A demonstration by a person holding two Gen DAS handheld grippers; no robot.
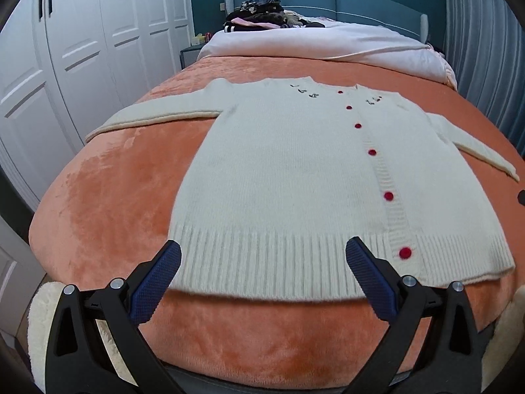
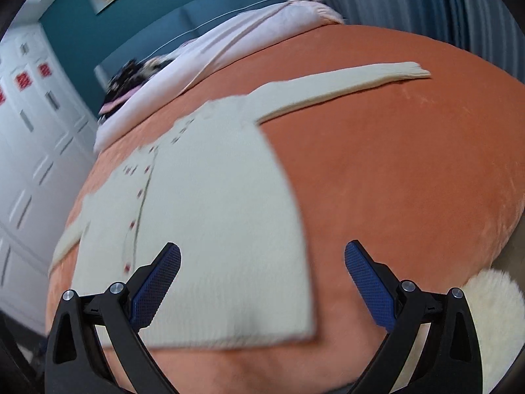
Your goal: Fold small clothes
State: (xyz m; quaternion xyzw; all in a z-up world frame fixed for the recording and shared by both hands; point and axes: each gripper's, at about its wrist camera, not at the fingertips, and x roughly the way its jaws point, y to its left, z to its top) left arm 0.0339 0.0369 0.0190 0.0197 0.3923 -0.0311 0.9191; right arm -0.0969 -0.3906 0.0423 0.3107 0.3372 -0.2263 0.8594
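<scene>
A cream knitted cardigan [image 1: 288,177] with red buttons [image 1: 388,196] lies flat, front up, on an orange bedspread [image 1: 108,197], both sleeves spread out to the sides. My left gripper [image 1: 262,256] is open and empty, hovering just above the ribbed hem. In the right wrist view the cardigan [image 2: 213,216] is blurred, its right sleeve [image 2: 344,85] stretched out across the bedspread. My right gripper [image 2: 262,256] is open and empty above the hem's right corner.
A white duvet [image 1: 321,42] and a pile of dark clothes [image 1: 259,13] lie at the head of the bed. White wardrobe doors [image 1: 82,49] stand to the left. A fluffy cream rug [image 2: 495,302] lies by the bed's foot.
</scene>
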